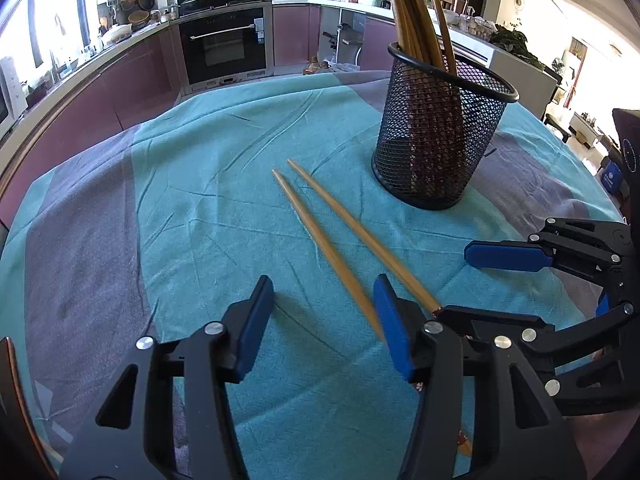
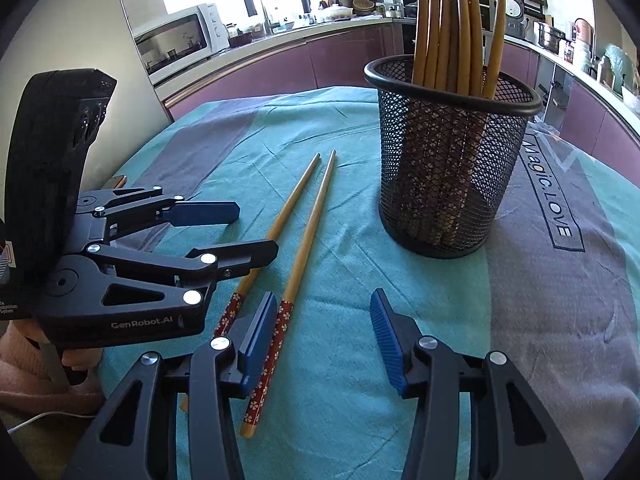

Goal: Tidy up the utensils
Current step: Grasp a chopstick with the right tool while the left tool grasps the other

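Note:
Two wooden chopsticks with red flowered handles lie side by side on the teal cloth, one (image 1: 320, 236) to the left of the other (image 1: 360, 232); both show in the right wrist view (image 2: 304, 236). A black mesh holder (image 1: 436, 132) (image 2: 448, 152) stands behind them with several chopsticks upright in it. My left gripper (image 1: 324, 320) is open and empty, its right finger over the chopsticks' handle ends. My right gripper (image 2: 324, 336) is open and empty, its left finger beside the nearer chopstick's handle. Each gripper shows in the other's view, the right (image 1: 532, 276) and the left (image 2: 228, 232).
The table wears a teal and grey cloth (image 1: 200, 208) with "Magic. LOVE" printed on it (image 2: 552, 196). Kitchen counters, an oven (image 1: 224, 48) and a microwave (image 2: 180, 40) stand beyond the table's far edge.

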Demonstrator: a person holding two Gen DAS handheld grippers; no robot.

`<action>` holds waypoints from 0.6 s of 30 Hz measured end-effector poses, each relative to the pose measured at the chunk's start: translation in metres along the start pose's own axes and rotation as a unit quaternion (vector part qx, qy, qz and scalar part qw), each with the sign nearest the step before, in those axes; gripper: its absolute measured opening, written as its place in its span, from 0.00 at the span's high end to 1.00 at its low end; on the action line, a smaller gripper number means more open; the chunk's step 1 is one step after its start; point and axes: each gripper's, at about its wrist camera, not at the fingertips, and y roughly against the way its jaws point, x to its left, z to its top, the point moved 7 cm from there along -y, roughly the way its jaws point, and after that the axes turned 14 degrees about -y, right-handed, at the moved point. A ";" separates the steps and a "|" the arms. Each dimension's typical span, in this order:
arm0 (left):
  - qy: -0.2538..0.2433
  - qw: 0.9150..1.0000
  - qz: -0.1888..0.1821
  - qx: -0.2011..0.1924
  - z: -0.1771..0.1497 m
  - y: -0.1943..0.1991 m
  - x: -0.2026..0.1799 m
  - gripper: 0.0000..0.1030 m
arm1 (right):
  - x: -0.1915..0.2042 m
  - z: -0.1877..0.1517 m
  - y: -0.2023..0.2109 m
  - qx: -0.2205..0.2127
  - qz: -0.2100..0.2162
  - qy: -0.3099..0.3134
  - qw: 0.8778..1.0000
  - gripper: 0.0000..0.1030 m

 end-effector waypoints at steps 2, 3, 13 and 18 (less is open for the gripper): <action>0.000 1.000 -0.001 0.001 0.001 -0.001 0.003 0.57 | 0.001 0.001 -0.001 0.000 0.001 0.002 1.000 0.55; 0.001 1.000 -0.002 0.001 0.001 -0.001 0.005 0.59 | 0.002 0.001 -0.002 0.000 0.001 0.003 1.000 0.56; 0.017 1.000 0.001 0.004 -0.001 0.000 0.017 0.73 | 0.017 0.019 -0.019 0.001 0.005 0.015 1.000 0.63; 0.026 1.000 0.006 0.005 0.000 -0.001 0.024 0.70 | 0.022 0.028 -0.028 0.001 0.001 0.020 1.000 0.66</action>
